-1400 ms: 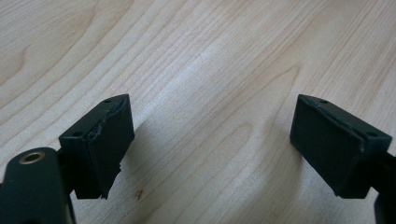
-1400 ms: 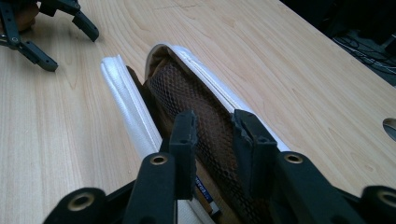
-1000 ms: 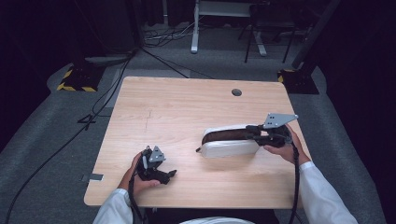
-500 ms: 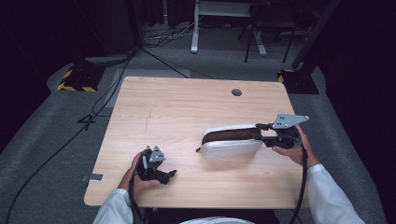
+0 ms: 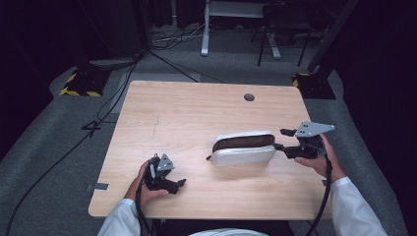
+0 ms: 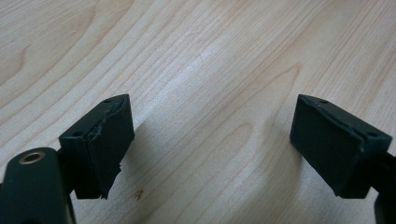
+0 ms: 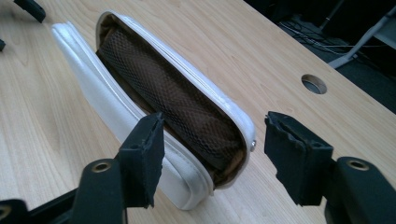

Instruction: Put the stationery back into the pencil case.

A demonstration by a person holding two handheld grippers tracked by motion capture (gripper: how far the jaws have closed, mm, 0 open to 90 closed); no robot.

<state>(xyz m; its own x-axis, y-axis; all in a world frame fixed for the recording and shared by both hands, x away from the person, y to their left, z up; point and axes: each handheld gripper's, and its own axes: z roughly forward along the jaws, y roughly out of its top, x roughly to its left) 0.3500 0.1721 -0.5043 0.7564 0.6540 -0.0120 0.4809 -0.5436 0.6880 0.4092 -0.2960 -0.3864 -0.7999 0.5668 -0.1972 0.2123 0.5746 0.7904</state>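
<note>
White pouch (image 5: 244, 149) lengthwise across table, open side rearward; right gripper (image 5: 284, 140) jaws apart, empty.

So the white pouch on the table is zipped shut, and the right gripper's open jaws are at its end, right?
Not quite: the white pouch is open, its brown mesh lining showing in the right gripper view. The right gripper does have its jaws open at the pouch's end.

Both forearms wore white sleeves (image 5: 351, 209) near the table (image 5: 196, 108) edge. The right gripper (image 5: 282, 140) was black, topped by a grey triangular plate with small holes, a black cable trailing. The left gripper (image 5: 179, 183) carried a smaller, seemingly similar plate.
</note>
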